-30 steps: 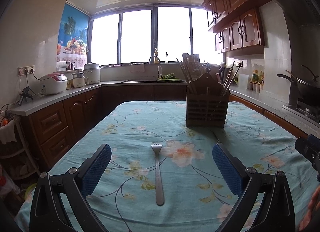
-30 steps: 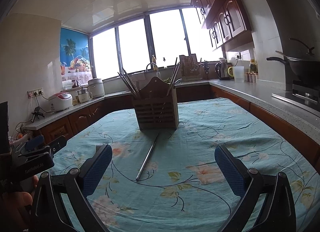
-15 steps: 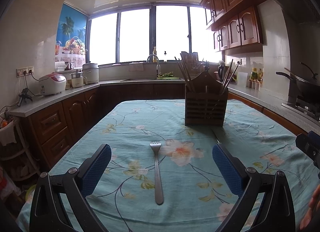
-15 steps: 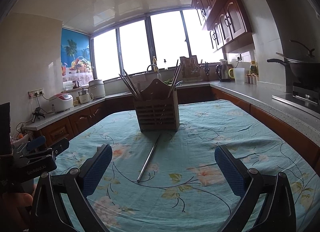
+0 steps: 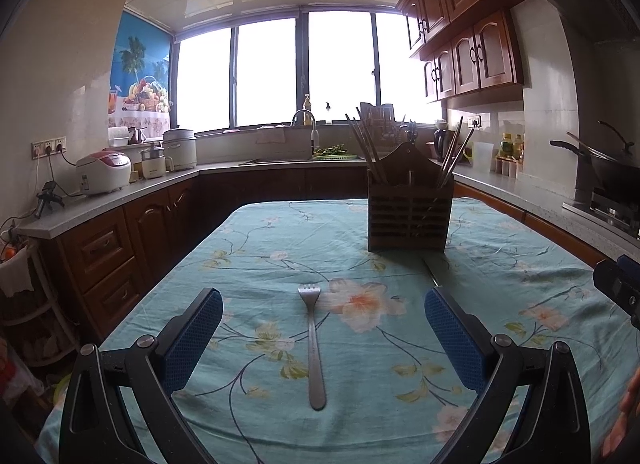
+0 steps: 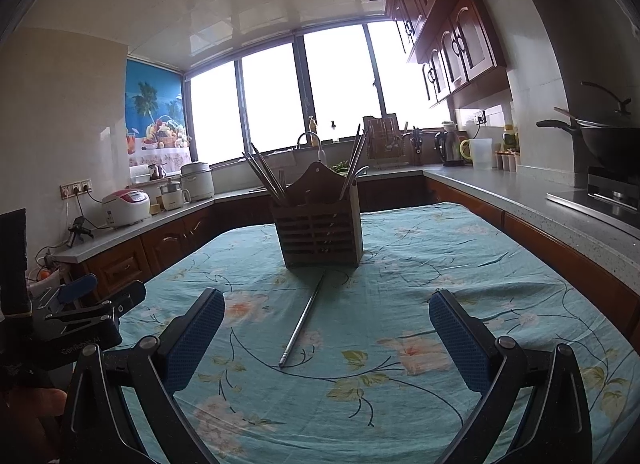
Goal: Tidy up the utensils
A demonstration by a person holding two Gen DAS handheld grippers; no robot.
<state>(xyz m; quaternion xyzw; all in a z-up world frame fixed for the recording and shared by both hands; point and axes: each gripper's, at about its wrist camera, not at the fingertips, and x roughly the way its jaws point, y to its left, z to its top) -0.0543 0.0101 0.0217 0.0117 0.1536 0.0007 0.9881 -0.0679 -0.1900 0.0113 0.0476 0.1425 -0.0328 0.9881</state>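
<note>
A steel fork [image 5: 313,344] lies on the floral tablecloth [image 5: 260,248], tines pointing away, between the open fingers of my left gripper [image 5: 323,328], which is empty and above the cloth. A brown slatted utensil holder [image 5: 409,214] with several chopsticks stands further back; it also shows in the right wrist view [image 6: 320,232]. A single metal chopstick [image 6: 303,322] lies in front of the holder, ahead of my right gripper [image 6: 326,330], which is open and empty.
Kitchen counters run around the table, with a rice cooker [image 5: 105,177] at the left, a sink [image 5: 304,132] at the back and a wok on a stove [image 6: 608,144] at the right. The left gripper shows at the left edge of the right wrist view [image 6: 80,316].
Both views have risen and tilted slightly; the fork and the chopstick lie where they were. Both grippers stay open.
</note>
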